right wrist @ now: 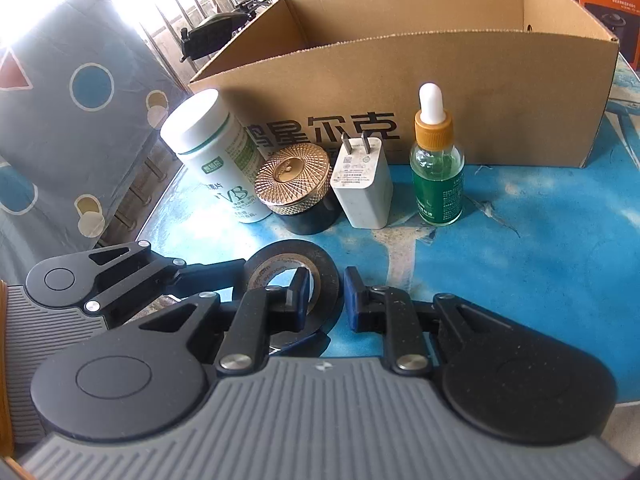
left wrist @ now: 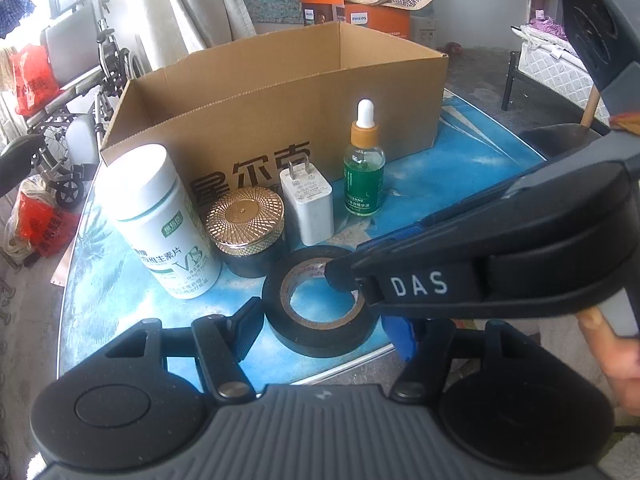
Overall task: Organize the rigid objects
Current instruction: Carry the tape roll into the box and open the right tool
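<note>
A black tape roll [left wrist: 316, 308] lies flat at the near table edge. My left gripper [left wrist: 324, 330] is open around it, one finger on each side. My right gripper [right wrist: 324, 300] is open, its left finger inside the roll's hole [right wrist: 296, 280], its right finger outside the rim; it crosses the left wrist view from the right [left wrist: 340, 272]. Behind stand a white vitamin bottle [left wrist: 160, 224], a gold-lidded black jar [left wrist: 248, 228], a white charger [left wrist: 308, 204] and a green dropper bottle [left wrist: 364, 168]. An open cardboard box [left wrist: 280, 92] stands behind them.
The blue patterned table [left wrist: 440, 200] ends just below the tape roll. A wheelchair [left wrist: 80, 92] and red bags stand to the left. A patterned cushion [right wrist: 60, 120] lies left of the table. Orange boxes [left wrist: 360, 8] stand behind the cardboard box.
</note>
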